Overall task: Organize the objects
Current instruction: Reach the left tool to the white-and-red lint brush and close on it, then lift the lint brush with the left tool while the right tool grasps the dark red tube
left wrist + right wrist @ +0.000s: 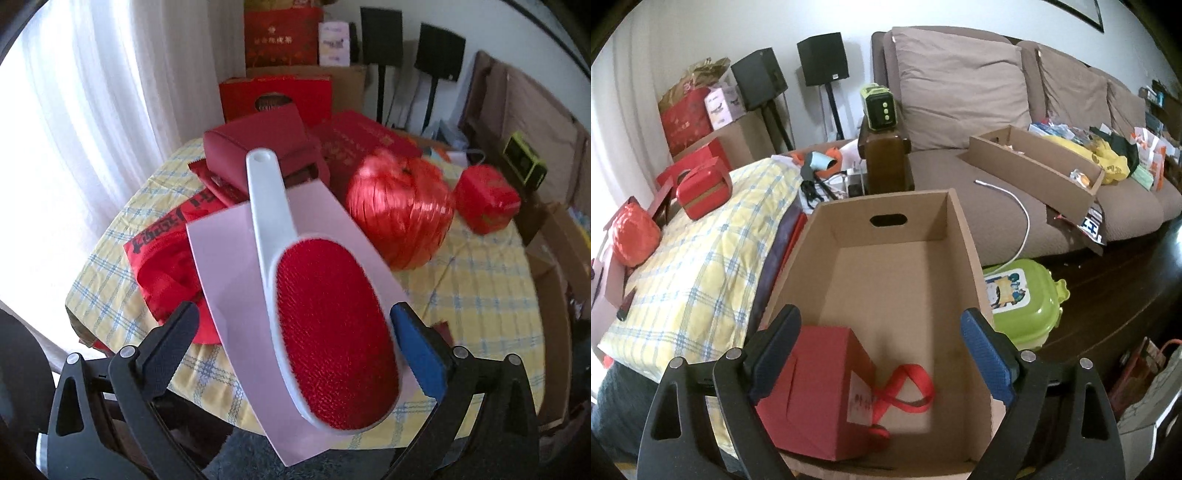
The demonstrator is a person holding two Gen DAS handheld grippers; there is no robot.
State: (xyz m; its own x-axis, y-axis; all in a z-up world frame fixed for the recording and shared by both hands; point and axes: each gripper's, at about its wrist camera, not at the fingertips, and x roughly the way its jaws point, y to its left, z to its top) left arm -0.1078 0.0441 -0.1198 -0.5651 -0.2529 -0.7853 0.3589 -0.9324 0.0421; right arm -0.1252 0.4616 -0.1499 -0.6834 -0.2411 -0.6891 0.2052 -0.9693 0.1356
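On the left side, the left gripper (pixel 295 325) stands spread wide over the near edge of the checked tablecloth (pixel 476 295), its pads clear of the lint brush (pixel 332 332) that lies between them on a pale pink card (pixel 221 266). The brush's red pad is nearest and its white handle points away towards the dark red pouch (pixel 255 147). To take it cleanly, I would lower the jaws level with the brush body and close across its width, not on the card beneath, which could come up with it. Further right sit the red twine ball (pixel 400 206) and a small red box (pixel 485 197). On the right side, the right gripper (pixel 881 350) is also spread, pinching nothing, above the cardboard box (pixel 886 258), where a red gift box (pixel 812 395) with a ribbon loop already lies in the near-left corner. The rest of the floor is bare, so the brush belongs there.
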